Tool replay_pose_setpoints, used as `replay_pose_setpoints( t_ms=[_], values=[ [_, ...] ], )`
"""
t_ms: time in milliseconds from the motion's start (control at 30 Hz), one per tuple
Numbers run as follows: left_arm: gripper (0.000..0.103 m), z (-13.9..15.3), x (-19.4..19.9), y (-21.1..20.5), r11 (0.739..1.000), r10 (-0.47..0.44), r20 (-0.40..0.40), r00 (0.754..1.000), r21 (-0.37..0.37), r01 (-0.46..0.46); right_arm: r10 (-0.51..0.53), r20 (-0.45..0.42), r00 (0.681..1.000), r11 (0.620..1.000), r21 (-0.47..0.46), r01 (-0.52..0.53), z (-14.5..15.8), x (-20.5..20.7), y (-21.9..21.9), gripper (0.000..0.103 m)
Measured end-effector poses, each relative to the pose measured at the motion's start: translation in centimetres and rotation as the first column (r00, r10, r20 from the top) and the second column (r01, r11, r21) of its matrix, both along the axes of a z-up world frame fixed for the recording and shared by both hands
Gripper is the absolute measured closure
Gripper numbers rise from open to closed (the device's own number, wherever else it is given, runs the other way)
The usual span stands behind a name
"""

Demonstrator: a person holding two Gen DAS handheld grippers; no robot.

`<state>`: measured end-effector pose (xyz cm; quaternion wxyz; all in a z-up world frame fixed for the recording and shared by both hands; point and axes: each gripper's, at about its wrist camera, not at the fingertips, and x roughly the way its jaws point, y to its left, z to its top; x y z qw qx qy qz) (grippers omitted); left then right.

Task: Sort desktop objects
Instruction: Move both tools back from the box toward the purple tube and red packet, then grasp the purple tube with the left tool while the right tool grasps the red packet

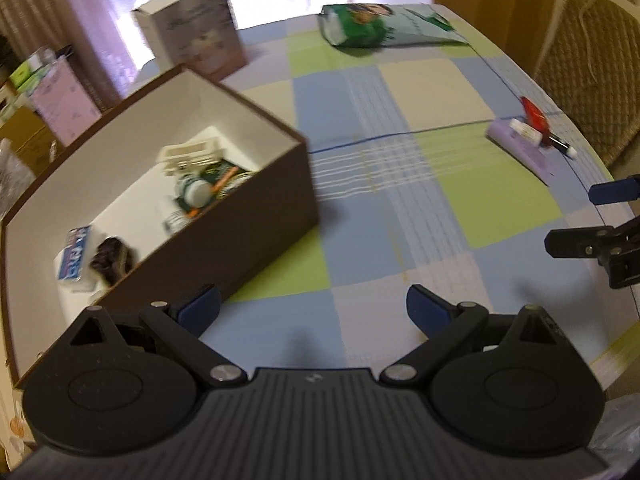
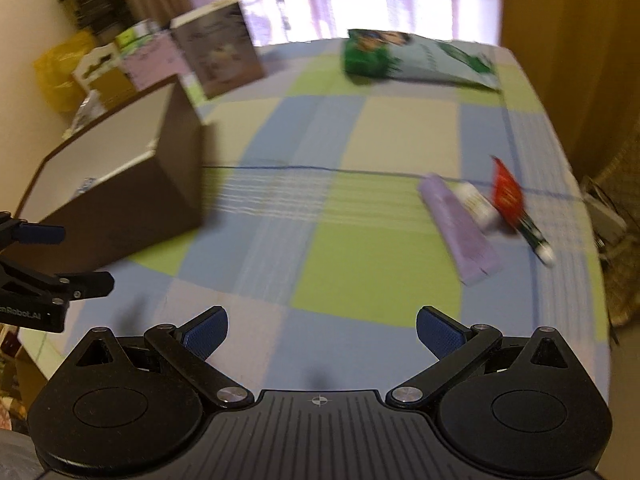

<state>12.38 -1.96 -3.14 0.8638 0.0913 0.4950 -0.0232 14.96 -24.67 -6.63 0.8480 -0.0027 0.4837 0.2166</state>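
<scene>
Open box (image 1: 224, 216) sat on table (image 1: 400, 208) at left, small items (image 1: 200, 184) piled inside. Upright carton (image 1: 192, 32) stood behind box, near far edge. Snack bag (image 1: 384, 24) lay flat far centre-right. Flat pack (image 1: 520, 148), tube (image 1: 526, 130), sachet (image 1: 534, 114), pen (image 1: 560, 146) clustered at right edge, touching, well apart from box. Chair (image 1: 588, 60) stood beyond right edge.

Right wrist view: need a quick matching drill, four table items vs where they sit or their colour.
Items:
1. brown box
2. purple packet
3. green bag
4. red packet

Descriptions:
A. far end of the table
B. right of the small white tube, over a pen
C. left side, open top, white inside
D. lies flat, left of the white tube

Pairs: 1-C, 2-D, 3-A, 4-B
</scene>
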Motion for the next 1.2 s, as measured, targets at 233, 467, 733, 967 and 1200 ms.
replay_pose_setpoints(
  t_ms=[233, 467, 733, 967, 1200],
  values=[
    [0.005, -1.1, 1.3, -3.2, 0.996, -0.090, -0.028, 0.996, -0.015, 0.089, -0.110, -0.018, 0.994, 0.994, -0.016, 0.110, -0.5, -0.3, -3.9, 0.000],
    [0.005, -2.4, 3.3, -6.9, 0.984, -0.169, -0.044, 0.985, -0.063, 0.166, -0.252, -0.018, 0.968, 0.967, -0.038, 0.251, -1.1, 0.3, -9.1, 0.000],
    [0.013, -3.7, 7.0, -11.7, 0.964, -0.233, -0.014, 0.972, -0.137, 0.229, -0.342, -0.008, 0.940, 0.939, -0.048, 0.342, -2.0, 2.4, -14.8, 0.000],
    [0.013, -5.5, 11.1, -17.0, 0.933, -0.293, 0.002, 0.956, -0.216, 0.286, -0.397, -0.012, 0.918, 0.918, -0.039, 0.396, -2.6, 4.9, -18.4, 0.000],
    [0.013, -8.0, 14.6, -21.8, 0.927, -0.332, -0.004, 0.943, -0.188, 0.325, -0.435, -0.015, 0.900, 0.900, -0.027, 0.435, -2.8, 6.6, -20.8, 0.000]
  ],
)
